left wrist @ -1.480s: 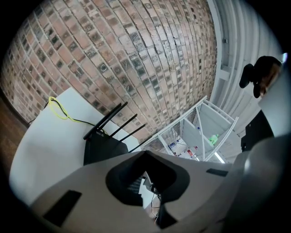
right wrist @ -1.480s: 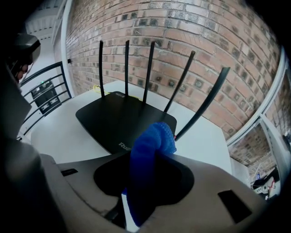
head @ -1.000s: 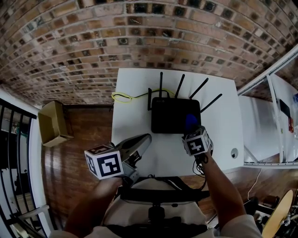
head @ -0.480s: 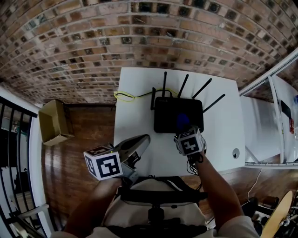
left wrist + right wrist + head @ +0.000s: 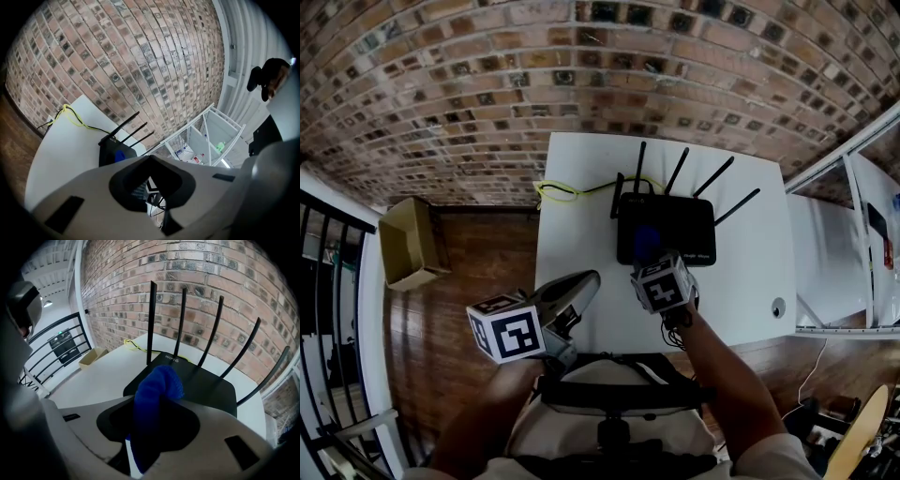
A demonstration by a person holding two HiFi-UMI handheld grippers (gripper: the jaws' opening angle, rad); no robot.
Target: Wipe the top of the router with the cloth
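A black router (image 5: pixel 675 225) with several upright antennas stands at the back of the white table (image 5: pixel 581 234). My right gripper (image 5: pixel 650 258) is shut on a blue cloth (image 5: pixel 645 246), which rests on the router's front left part. In the right gripper view the cloth (image 5: pixel 157 385) bulges out between the jaws of the right gripper (image 5: pixel 157 403), over the router (image 5: pixel 197 383). My left gripper (image 5: pixel 587 280) hangs shut and empty over the table's front edge, left of the router. The left gripper view shows the router (image 5: pixel 110 149) and the cloth (image 5: pixel 120 156) beyond that gripper (image 5: pixel 151 160).
A yellow and black cable (image 5: pixel 564 192) runs off the table's back left corner. A small round fitting (image 5: pixel 779 307) sits near the table's right front. A cardboard box (image 5: pixel 411 246) lies on the wooden floor at left, beside a black railing (image 5: pixel 328 281). The brick wall stands behind.
My right gripper has slid the blue cloth leftward across the router's front, from its right side to its left part. The left gripper has stayed where it was.
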